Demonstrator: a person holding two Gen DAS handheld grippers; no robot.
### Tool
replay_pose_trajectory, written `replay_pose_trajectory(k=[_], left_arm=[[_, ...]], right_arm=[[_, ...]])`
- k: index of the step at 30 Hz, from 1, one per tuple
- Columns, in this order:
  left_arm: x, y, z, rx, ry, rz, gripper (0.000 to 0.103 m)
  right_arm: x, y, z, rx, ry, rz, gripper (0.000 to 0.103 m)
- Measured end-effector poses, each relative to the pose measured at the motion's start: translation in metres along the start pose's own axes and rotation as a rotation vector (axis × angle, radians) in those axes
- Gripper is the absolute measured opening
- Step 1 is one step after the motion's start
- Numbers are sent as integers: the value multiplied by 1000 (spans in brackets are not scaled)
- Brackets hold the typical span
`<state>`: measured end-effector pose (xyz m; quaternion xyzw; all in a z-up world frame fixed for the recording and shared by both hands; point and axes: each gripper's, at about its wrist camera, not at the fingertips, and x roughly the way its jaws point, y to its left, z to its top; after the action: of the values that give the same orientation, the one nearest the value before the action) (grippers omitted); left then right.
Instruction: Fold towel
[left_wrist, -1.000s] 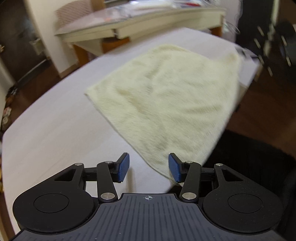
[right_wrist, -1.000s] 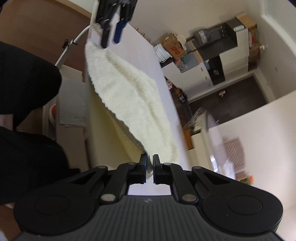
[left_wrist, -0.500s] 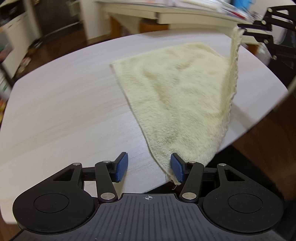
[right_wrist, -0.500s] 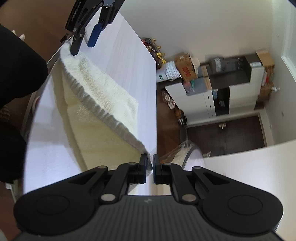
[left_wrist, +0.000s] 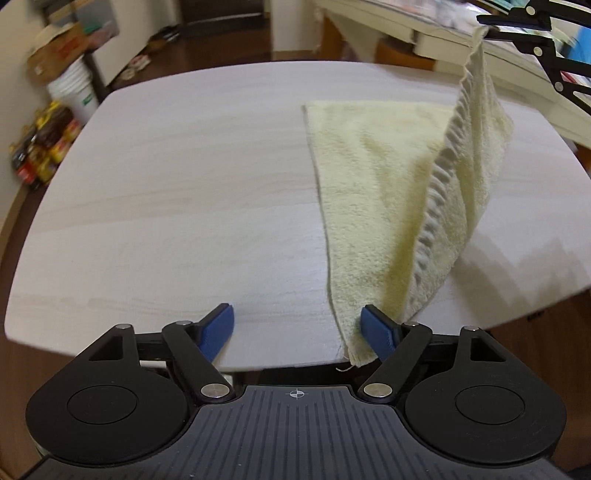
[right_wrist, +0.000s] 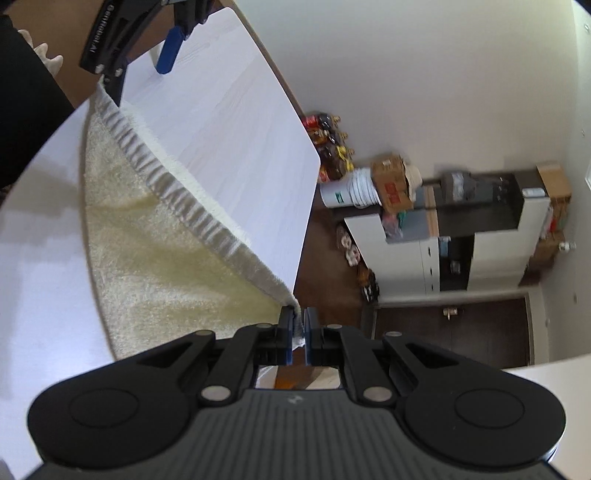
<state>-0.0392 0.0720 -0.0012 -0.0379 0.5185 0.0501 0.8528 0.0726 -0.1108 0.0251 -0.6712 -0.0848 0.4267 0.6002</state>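
A pale yellow towel lies on the right half of a whitish wooden table. My right gripper is shut on the towel's far right corner and holds it up above the table, so that edge stands raised and slopes down to the near corner. It shows at the top right of the left wrist view. My left gripper is open at the table's near edge, its right blue pad touching the towel's near corner. In the right wrist view the towel stretches toward the left gripper.
A second table with clutter stands behind. On the floor to the left are a white bucket, a cardboard box and bottles. White cabinets stand by the wall. The table's near edge is right at my left gripper.
The right gripper has lifted the towel corner higher and drawn it toward the left, raising the right edge. The left gripper has swung to face the table squarely, still open at the near corner.
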Motion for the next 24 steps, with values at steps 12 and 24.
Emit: replay_pose_trajectory(k=[12,24], left_arm=[[-5,2,0,-107,11,62,81],[-9,-1,-2,-125,-3,52,82]], right_arm=[[80,-21,15,-118,-106,98,7],[148,-7,30,-79,-136,201,7]])
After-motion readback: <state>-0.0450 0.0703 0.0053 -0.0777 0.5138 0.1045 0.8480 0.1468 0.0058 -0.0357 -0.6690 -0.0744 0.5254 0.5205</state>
